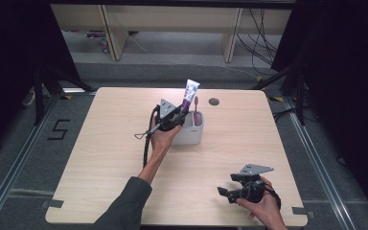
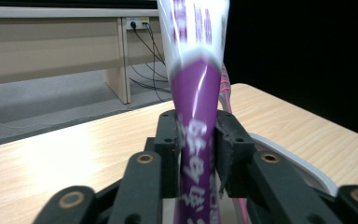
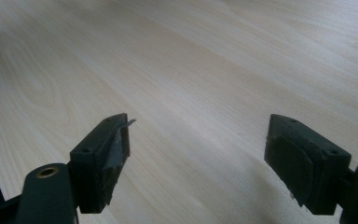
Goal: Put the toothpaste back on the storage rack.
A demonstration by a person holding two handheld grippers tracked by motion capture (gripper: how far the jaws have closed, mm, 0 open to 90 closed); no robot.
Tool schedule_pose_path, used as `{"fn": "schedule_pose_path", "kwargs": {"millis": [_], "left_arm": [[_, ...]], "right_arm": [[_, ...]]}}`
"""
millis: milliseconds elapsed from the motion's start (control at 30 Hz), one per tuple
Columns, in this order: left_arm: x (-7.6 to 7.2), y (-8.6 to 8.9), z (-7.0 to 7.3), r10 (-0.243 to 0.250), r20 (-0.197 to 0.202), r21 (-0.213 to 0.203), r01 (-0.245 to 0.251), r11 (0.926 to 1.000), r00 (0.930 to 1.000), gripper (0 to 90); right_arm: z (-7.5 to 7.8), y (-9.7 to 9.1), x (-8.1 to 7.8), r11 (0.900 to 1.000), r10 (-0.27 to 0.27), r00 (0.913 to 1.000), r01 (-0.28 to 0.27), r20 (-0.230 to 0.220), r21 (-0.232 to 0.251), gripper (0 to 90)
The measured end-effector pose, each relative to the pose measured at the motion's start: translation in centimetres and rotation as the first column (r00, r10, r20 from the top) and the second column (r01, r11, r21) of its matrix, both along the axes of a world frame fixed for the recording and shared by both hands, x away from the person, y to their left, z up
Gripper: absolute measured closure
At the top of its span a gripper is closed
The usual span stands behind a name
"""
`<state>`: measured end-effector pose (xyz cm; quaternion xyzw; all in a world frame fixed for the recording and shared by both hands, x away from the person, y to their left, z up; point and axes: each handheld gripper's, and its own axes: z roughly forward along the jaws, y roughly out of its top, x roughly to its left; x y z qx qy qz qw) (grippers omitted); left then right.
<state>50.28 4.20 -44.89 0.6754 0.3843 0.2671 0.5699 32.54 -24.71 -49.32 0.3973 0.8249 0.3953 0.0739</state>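
Observation:
A purple and white toothpaste tube (image 1: 190, 91) stands tilted over a white holder cup (image 1: 189, 135) at the back middle of the wooden table (image 1: 115, 163). My left gripper (image 1: 183, 115) is shut on the tube's lower part. In the left gripper view both black pads (image 2: 170, 140) press the purple tube (image 2: 198, 93) from either side, with the left gripper (image 2: 196, 135) level over the cup's rim (image 2: 298, 161). A pink toothbrush (image 1: 196, 108) stands in the cup just behind the tube. My right gripper (image 1: 224, 193) is open and holds nothing, low over the front right of the table (image 3: 191, 70).
A round cable hole (image 1: 213, 101) lies in the tabletop behind the cup. Beyond the table's far edge stand wooden desk legs (image 1: 112, 33) and loose cables (image 1: 261, 43) on the floor. Dark curtains flank both sides.

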Motion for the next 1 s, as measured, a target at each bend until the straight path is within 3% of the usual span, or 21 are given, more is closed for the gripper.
{"fn": "schedule_pose_path", "kwargs": {"millis": [167, 233, 300, 333, 533, 1000], "left_arm": [[-0.1, -0.1, -0.1, 0.001, -0.007, 0.038, -0.001, 0.9993, 1.0000, 70.2], [-0.2, -0.1, -0.1, -0.001, -0.007, 0.029, 0.002, 0.9996, 1.0000, 68.8], [-0.5, 0.1, 0.3, 0.001, 0.011, -0.015, -0.001, 0.9999, 0.9999, 71.9], [-0.6, 0.1, 0.6, 0.000, 0.018, -0.016, 0.000, 0.9999, 0.9998, 69.9], [-1.3, 0.7, 1.8, 0.000, 0.045, -0.003, 0.000, 1.0000, 0.9990, 68.4], [-1.7, 1.9, 2.4, -0.003, 0.016, -0.002, 0.003, 1.0000, 0.9999, 64.6]], "right_arm": [[0.0, 0.0, 0.0, 1.0000, 0.002, 1.0000, -0.002, -0.005, -0.001, 23.5], [0.0, 0.0, -0.1, 1.0000, 0.002, 1.0000, -0.002, -0.007, -0.002, 23.6], [0.0, 0.0, 0.0, 1.0000, 0.006, 1.0000, -0.006, -0.005, -0.005, 23.6], [-0.1, 0.1, 0.0, 0.9999, 0.010, 0.9999, -0.010, -0.007, 0.011, 23.6], [0.0, 0.0, 0.1, 0.9998, 0.017, 0.9998, -0.017, 0.007, -0.008, 23.6], [0.0, 0.0, 0.0, 1.0000, 0.006, 1.0000, -0.006, -0.007, -0.002, 23.6]]}}
